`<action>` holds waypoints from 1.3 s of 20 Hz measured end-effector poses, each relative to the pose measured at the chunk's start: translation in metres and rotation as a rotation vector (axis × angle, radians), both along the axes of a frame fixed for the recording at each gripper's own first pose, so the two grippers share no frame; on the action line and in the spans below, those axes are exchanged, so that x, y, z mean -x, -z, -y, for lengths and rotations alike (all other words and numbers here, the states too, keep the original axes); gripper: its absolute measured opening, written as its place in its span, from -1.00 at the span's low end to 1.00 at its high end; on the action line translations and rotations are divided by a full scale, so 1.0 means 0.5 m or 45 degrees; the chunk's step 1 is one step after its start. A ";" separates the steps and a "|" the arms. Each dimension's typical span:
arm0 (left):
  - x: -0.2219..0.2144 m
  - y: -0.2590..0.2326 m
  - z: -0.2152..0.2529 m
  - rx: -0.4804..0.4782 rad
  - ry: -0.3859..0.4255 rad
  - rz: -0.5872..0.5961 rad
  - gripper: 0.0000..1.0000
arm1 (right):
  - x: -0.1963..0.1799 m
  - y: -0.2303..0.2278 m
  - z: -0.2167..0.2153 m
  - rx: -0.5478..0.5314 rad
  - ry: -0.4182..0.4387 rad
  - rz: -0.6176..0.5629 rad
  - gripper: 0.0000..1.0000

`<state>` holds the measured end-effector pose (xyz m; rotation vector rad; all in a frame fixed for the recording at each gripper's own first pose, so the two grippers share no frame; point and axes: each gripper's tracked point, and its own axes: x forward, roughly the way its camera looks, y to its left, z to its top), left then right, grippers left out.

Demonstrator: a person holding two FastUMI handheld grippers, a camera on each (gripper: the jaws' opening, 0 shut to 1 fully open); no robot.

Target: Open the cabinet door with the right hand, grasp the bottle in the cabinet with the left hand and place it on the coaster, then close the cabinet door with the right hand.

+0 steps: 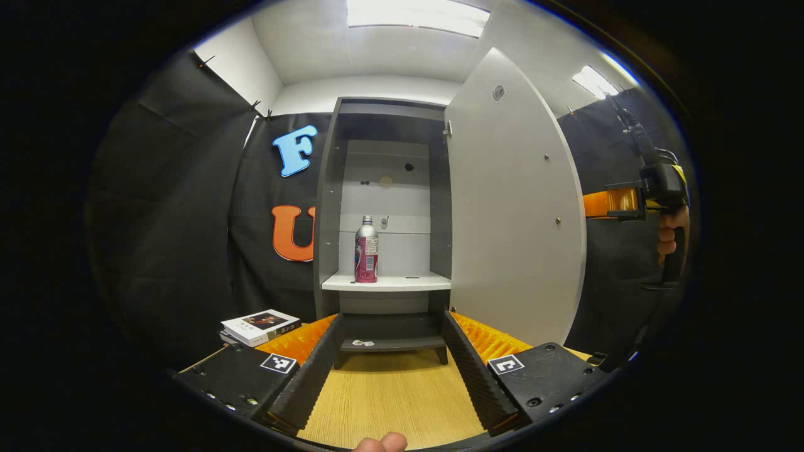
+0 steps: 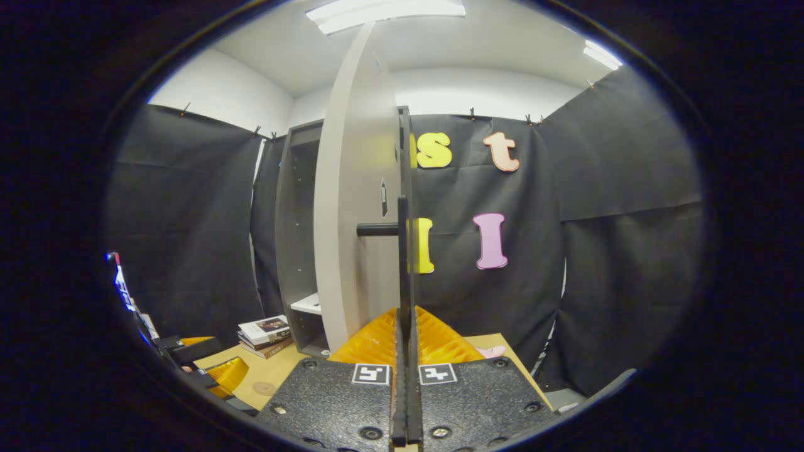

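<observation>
Spread wide at the bottom of the left gripper view, the left tongs (image 1: 392,370) are held empty over the wooden desk (image 1: 389,402), lined up with the open cabinet (image 1: 326,207) so that a straight reach inward can be made. On the cabinet's white shelf (image 1: 402,282) the bottle (image 1: 366,249) is seen upright, toward the left, well apart from the tongs. The cabinet door (image 1: 515,213) is swung out to the right, and past its edge the right tongs (image 1: 619,202) are seen in a hand. Books (image 1: 260,326) are stacked on the desk left of the cabinet. In the right gripper view, the right tongs (image 2: 405,376) are seen pressed shut with the door's dark edge in line between them; whether the door or its handle (image 2: 377,230) is actually gripped cannot be told. A round disc, probably the coaster (image 2: 264,388), lies on the desk at lower left. Black cloth walls and bright ceiling lights enclose the booth.
</observation>
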<state>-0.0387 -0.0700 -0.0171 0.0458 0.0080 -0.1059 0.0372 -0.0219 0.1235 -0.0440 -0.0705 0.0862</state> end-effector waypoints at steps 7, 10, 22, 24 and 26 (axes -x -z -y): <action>0.002 0.012 -0.007 0.010 -0.042 -0.016 0.89 | 0.063 0.041 0.030 -0.027 0.014 -0.031 -0.92; 0.003 0.017 -0.006 0.005 -0.048 -0.027 0.89 | 0.064 0.063 0.039 -0.020 0.022 -0.051 -0.92; -0.023 0.004 -0.030 -0.039 -0.107 -0.013 0.89 | 0.048 0.054 0.090 -0.103 0.075 0.024 0.58; -0.053 -0.016 -0.035 -0.049 -0.112 0.017 0.89 | 0.045 0.050 0.105 -0.110 0.098 0.034 0.59; -0.099 -0.046 -0.040 -0.046 -0.111 0.063 0.89 | 0.039 0.050 0.105 -0.111 0.096 0.026 0.60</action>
